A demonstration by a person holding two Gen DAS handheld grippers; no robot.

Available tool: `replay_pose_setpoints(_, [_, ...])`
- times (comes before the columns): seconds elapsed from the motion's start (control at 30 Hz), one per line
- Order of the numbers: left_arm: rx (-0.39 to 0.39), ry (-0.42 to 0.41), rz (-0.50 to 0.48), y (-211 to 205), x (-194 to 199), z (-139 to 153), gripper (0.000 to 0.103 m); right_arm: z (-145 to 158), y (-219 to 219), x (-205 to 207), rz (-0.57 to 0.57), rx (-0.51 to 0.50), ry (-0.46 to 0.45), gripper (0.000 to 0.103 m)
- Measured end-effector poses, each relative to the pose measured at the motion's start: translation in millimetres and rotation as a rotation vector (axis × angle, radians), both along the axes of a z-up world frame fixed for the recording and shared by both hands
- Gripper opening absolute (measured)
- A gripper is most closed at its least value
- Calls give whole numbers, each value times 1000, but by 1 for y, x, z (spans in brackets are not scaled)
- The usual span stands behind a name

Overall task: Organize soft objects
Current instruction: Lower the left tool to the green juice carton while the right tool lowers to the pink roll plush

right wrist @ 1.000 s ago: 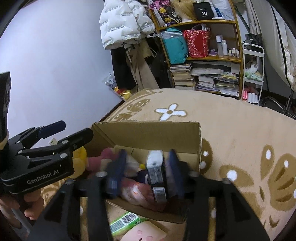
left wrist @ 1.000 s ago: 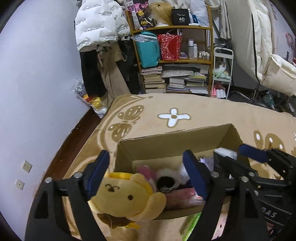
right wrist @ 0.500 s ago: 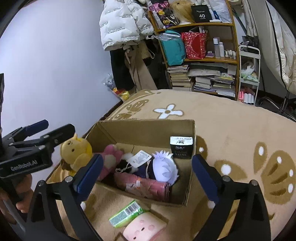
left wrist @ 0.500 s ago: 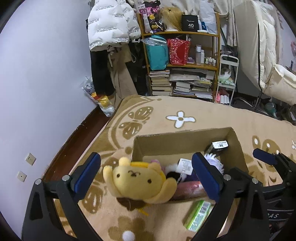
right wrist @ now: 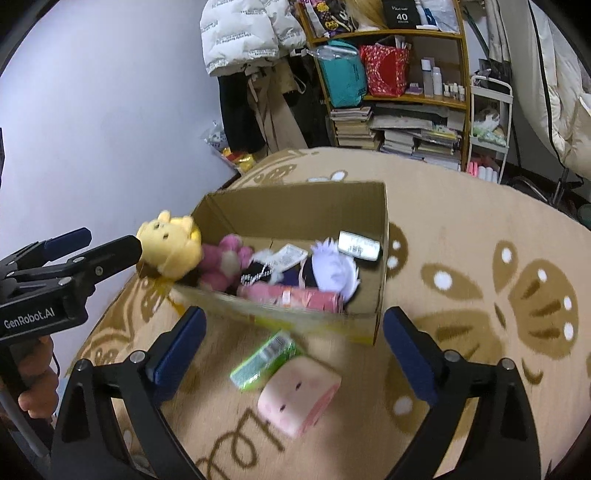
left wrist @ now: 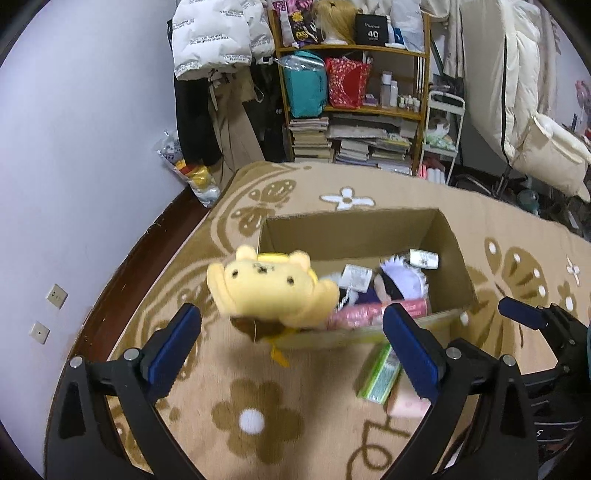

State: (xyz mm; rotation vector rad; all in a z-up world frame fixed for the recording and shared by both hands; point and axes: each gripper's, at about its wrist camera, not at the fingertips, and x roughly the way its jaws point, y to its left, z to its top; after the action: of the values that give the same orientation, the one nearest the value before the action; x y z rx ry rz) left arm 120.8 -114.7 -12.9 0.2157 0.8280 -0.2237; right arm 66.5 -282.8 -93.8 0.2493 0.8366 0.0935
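Your rug (left wrist: 424,199), tan with brown butterflies and white flowers, fills the floor under both grippers. Behind it stands the wooden shelf (right wrist: 402,98), loaded with bags, bottles and stacked books, with a white puffer jacket (left wrist: 218,33) hanging to its left. On the rug sits the open cardboard box (right wrist: 295,206), flaps up, already holding soft things. A yellow bear plush (left wrist: 269,290) slumps over the box's near left corner, its head hanging outside the wall. Inside, next to it, lies a pink plush (right wrist: 221,262); further right a white-haired doll (right wrist: 334,269) lies on its side, and a pink rolled bundle (right wrist: 291,299) rests along the near wall. A small black and white packet (right wrist: 359,245) leans at the right inner wall, just beside the doll. Outside the box, on the rug near its front wall, a pink block-shaped plush (right wrist: 297,395) lies touching a green packet (right wrist: 264,360). Your left gripper (left wrist: 291,347) hangs above the rug in front of the box, jaws spread wide; they have just been opening, and the bear lies beyond the pads, not between them. Your right gripper (right wrist: 293,350) stands just as wide, also freshly opened, with the green packet and the pink block below the gap and neither pad touching them. Your hand (right wrist: 35,373) shows under the left gripper's handle.
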Motion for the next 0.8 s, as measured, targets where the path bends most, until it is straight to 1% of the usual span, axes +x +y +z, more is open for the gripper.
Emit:
replay_pose_setpoints(0.13, [6,27,5,3,-13,-10,98,-7,5,-10,-4,-11,36,101])
replay_pose_setpoints(0.23, [-41,87,11,10,-18,-24,98,-14,11,-15,0,-25,63,101])
replay_pose_setpoints(0.27, [-44,101,9,11,-20,-29,98,-18,13,-16,3,-33,74,101])
replay_pose_setpoints(0.37, [-17,104,0,9,-22,-39,98,-26,20,-21,12,-57,96,101])
replay_pose_setpoints(0.5, [-19,115,-17,4,-25,-50,98,-37,24,-22,18,-66,116,101])
replay_pose_setpoints(0.63, [1,134,-21,1,-23,-62,98,-49,27,-20,21,-86,150,101])
replay_pose_setpoints(0.8, [10,154,-21,-2,-17,-72,98,-61,27,-16,15,-78,191,101])
